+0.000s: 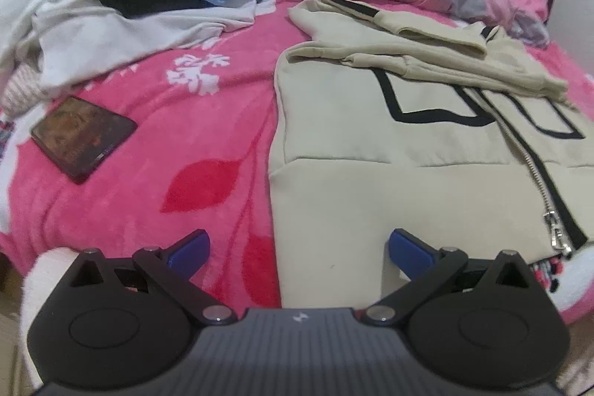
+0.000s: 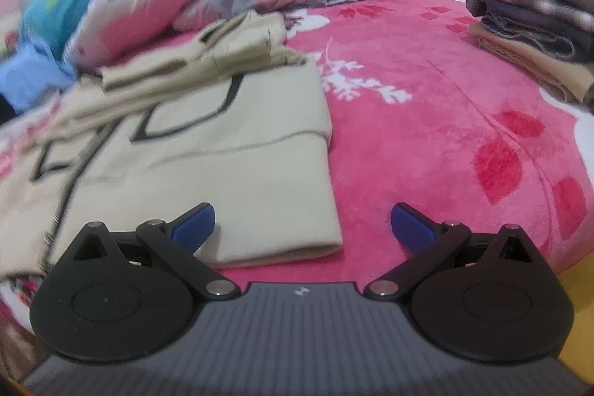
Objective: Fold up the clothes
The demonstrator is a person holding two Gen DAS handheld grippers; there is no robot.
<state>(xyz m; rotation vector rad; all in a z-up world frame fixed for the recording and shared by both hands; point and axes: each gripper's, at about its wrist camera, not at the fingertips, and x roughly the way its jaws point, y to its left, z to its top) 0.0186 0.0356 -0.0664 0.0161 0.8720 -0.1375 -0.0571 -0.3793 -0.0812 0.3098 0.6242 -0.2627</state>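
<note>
step: hem fold pending | jacket (image 1: pixel 389 180) sleeves laid in | left gripper (image 1: pixel 299 249), right gripper (image 2: pixel 302 225) spread, nothing held | next: hem corners to be pinched

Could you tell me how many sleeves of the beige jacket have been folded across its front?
2: both lie across the chest of the beige jacket. The farther sleeve is nearest the collar; the nearer sleeve lies just below it, alongside.

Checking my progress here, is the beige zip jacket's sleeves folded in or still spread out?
Folded in: both sleeves lie across the beige jacket chest.
</note>
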